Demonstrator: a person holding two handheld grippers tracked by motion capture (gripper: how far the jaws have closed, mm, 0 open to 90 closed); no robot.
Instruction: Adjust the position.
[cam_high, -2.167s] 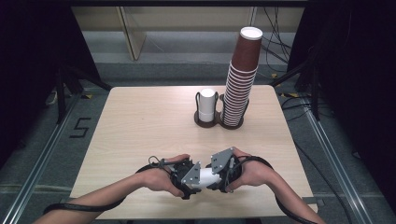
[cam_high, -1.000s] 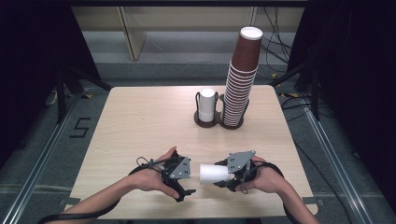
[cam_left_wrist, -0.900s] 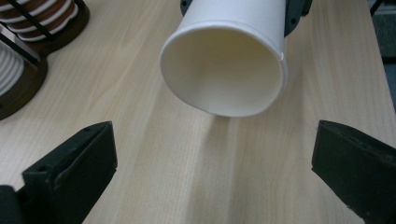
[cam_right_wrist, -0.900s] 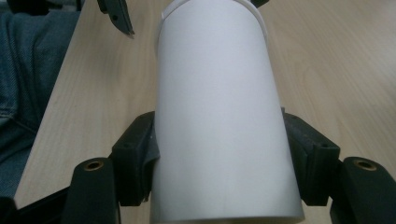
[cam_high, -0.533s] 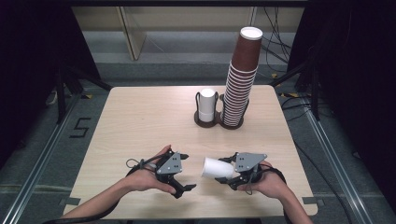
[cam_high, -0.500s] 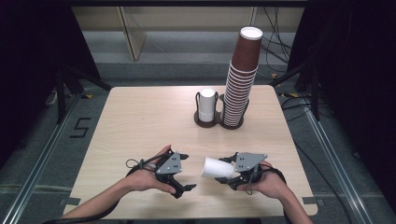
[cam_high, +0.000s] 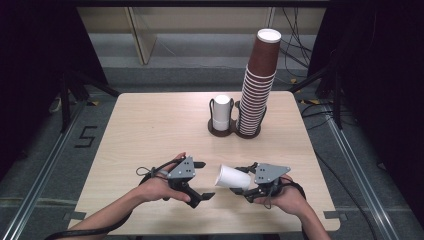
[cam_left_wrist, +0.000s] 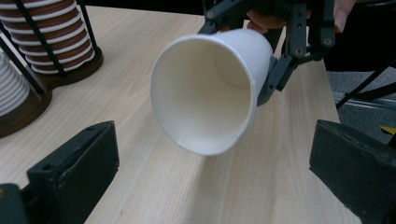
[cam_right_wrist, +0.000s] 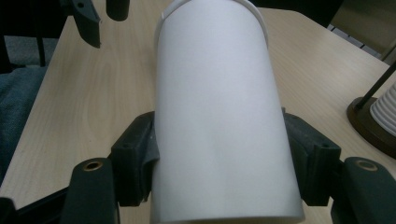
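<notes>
- The right claw (cam_high: 246, 183) is clamped on a white paper cup (cam_high: 233, 177), pads pressing on the cup's closed end.
- The white paper cup lies level above the near part of the worktop (cam_high: 150, 125), mouth turned toward the left claw (cam_high: 202, 179); in the left gripper view the cup (cam_left_wrist: 212, 88) shows its open, empty inside.
- The left claw stands wide apart and holds nothing; a clear gap separates it from the cup rim.
- Judged progress: one cup is singled out and in hand. Placement is not yet done.
- Likely remaining: carry the cup to the two-ring holder (cam_high: 235, 131) at the far side and set it on the short white stack (cam_high: 221, 112), or hand it over first. Which is intended cannot be told.
- Surroundings: a tall stack of brown cups (cam_high: 257, 85) stands in the holder's right ring, just beside the white stack.
- Obstruction: the worktop between the claws and the holder is bare. The tall brown stack is the hazard; a knock from the right claw on approach could topple it.
- The holder's upright wires narrow the entry, so the cup probably has to come down from above.
</notes>
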